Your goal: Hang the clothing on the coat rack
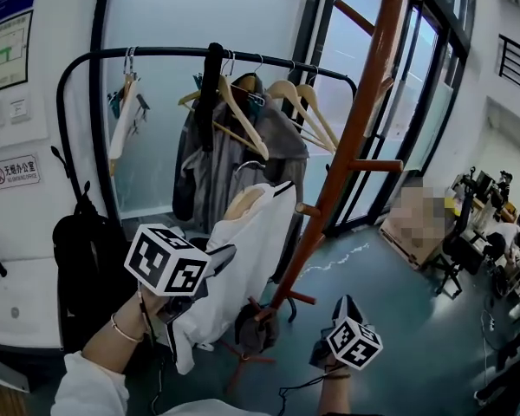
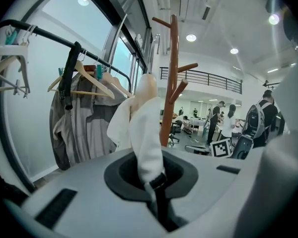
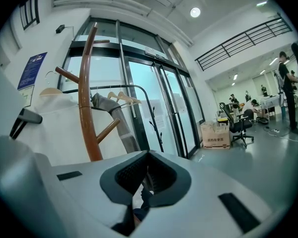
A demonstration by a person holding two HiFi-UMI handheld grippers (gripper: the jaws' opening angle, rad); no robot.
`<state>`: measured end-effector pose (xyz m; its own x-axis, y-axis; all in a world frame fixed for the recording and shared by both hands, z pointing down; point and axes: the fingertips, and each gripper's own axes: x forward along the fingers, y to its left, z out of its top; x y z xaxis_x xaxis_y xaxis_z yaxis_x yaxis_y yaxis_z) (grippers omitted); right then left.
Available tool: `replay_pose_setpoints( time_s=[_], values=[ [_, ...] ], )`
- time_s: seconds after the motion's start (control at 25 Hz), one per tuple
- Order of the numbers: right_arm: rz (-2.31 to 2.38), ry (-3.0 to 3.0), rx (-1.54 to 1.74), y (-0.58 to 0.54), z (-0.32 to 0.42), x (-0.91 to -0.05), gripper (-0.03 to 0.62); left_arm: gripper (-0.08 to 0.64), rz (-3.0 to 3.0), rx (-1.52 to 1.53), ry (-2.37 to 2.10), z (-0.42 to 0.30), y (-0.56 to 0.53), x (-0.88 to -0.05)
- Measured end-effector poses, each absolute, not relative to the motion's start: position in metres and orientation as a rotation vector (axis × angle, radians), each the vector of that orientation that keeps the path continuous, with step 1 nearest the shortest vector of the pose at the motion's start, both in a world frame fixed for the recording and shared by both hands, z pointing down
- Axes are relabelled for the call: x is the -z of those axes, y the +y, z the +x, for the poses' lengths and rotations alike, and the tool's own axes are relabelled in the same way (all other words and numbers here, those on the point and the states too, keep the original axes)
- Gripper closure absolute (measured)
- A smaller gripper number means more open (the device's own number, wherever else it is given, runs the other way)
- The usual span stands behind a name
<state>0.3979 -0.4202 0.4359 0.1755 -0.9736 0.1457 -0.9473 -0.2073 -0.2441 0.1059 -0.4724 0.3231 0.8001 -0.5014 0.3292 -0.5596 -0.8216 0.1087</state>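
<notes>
A white garment [image 1: 243, 263] hangs on a wooden hanger [image 1: 243, 202], and my left gripper [image 1: 218, 256] is shut on the cloth from the left. In the left gripper view the garment [image 2: 143, 133] rises out of the left gripper [image 2: 157, 183], and the hanger's tip shows at its top. The brown wooden coat rack [image 1: 351, 137] stands just right of the garment and leans up to the right; it also shows as the coat rack [image 2: 173, 73] and the coat rack [image 3: 87, 98]. My right gripper [image 1: 347, 305] sits low beside the rack's foot and points up. Shut and empty, the right gripper [image 3: 145, 180] faces the rack.
A black clothes rail [image 1: 156, 53] behind carries a grey jacket [image 1: 217, 163] and empty wooden hangers [image 1: 286, 102]. A black backpack [image 1: 82, 250] leans at the left wall. Glass doors stand behind the rack. A cardboard box [image 3: 216, 135] and people at desks [image 1: 503, 232] are to the right.
</notes>
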Motion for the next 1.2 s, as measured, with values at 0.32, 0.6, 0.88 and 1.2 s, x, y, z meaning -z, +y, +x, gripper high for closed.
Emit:
replay_pose_setpoints(
  time_s=[0.32, 0.6, 0.88, 1.2],
  values=[
    [-2.324, 1.948, 0.404, -0.424, 0.395, -0.43, 0.569, 0.535, 2.815, -0.455, -0.804, 0.116, -0.479, -0.298],
    [-2.334, 1.952, 0.409, -0.423, 0.401, -0.428, 0.569, 0.535, 2.873, -0.464, -0.818, 0.122, -0.482, -0.265],
    [-2.333, 1.955, 0.409, -0.424, 0.404, -0.427, 0.569, 0.535, 2.942, -0.485, -0.841, 0.134, -0.488, -0.232],
    [-2.311, 1.958, 0.431, -0.422, 0.405, -0.431, 0.569, 0.537, 2.944, -0.426, -0.773, 0.146, -0.497, -0.204]
  ],
)
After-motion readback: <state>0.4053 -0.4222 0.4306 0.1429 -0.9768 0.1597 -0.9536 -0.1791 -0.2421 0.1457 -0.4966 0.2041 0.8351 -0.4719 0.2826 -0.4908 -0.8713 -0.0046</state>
